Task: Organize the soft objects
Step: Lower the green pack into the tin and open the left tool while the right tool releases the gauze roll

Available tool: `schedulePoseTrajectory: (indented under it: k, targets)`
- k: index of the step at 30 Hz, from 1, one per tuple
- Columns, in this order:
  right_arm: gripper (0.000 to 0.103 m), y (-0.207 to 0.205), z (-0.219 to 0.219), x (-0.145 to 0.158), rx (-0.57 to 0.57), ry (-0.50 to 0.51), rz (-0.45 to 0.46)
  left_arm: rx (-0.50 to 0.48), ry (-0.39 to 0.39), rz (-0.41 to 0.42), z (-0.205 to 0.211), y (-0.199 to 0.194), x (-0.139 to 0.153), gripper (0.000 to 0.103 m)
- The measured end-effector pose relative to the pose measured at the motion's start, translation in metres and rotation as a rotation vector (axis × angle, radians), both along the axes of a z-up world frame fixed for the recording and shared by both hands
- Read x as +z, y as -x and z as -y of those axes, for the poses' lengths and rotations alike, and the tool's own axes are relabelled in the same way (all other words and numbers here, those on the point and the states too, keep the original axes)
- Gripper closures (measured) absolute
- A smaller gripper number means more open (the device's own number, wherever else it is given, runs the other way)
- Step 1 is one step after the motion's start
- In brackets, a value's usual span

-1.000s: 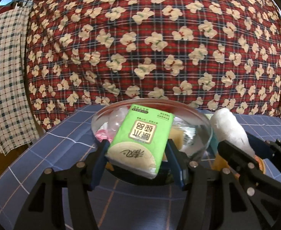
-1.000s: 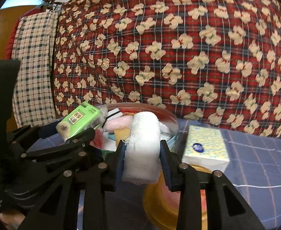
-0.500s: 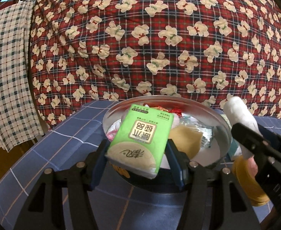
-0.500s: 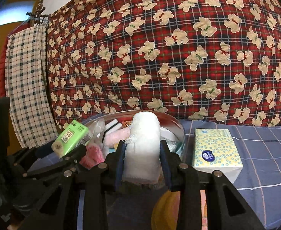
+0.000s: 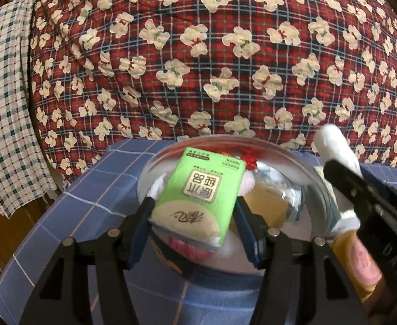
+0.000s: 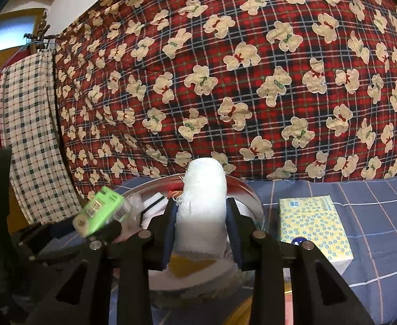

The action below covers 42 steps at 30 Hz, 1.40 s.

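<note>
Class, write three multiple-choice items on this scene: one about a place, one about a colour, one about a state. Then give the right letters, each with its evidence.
1. Where does the yellow-dotted tissue box lie?
A. inside the bowl
B. on the blue checked cloth, right of the metal bowl
C. in a claw

2. What colour is the tissue pack in the left claw?
A. green
B. red
C. white

3. What is the state of the right claw?
A. open, empty
B. out of view
C. shut on the white gauze roll

Key: B, it rests on the cloth beside the bowl; A, its wrapper is bright green; C, both pads press the roll.
</note>
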State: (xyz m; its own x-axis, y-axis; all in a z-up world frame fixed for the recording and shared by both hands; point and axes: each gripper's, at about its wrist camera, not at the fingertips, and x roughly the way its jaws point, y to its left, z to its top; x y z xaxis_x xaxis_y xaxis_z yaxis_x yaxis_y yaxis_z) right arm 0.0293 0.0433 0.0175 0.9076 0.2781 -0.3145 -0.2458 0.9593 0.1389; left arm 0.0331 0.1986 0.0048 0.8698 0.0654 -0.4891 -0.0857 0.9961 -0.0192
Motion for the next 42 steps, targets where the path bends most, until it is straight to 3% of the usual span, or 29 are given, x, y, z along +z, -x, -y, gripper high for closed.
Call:
schedulePoseTrajectory:
  k: [4,14,20,29,31,37,42]
  targets:
    - [0.065,-0.012,0.0,0.006,-0.011,0.008,-0.009,0.004,-0.031,0.014,0.003,-0.015,0.009,0.044]
    - [0.065,-0.063,0.0,0.026,-0.058,0.016,-0.069,0.0,-0.002,-0.007,0.013,-0.067,0.024,0.044]
    - [0.065,-0.108,-0.002,0.026,-0.068,0.051,-0.185,0.031,0.0,-0.098,0.012,-0.103,0.02,0.044]
    - [0.065,-0.157,-0.004,-0.006,-0.041,0.043,-0.427,0.033,-0.011,-0.31,0.009,-0.148,-0.003,0.044]
    - [0.065,-0.163,-0.002,-0.013,-0.041,0.027,-0.466,0.031,0.004,-0.328,0.007,-0.151,-0.005,0.044]
    - [0.065,-0.175,-0.001,-0.031,-0.028,0.005,-0.566,0.057,-0.073,-0.365,0.011,-0.16,-0.009,0.044]
    - [0.063,-0.18,-0.002,-0.03,0.01,-0.022,-0.577,0.026,-0.13,-0.4,0.019,-0.168,-0.015,0.043]
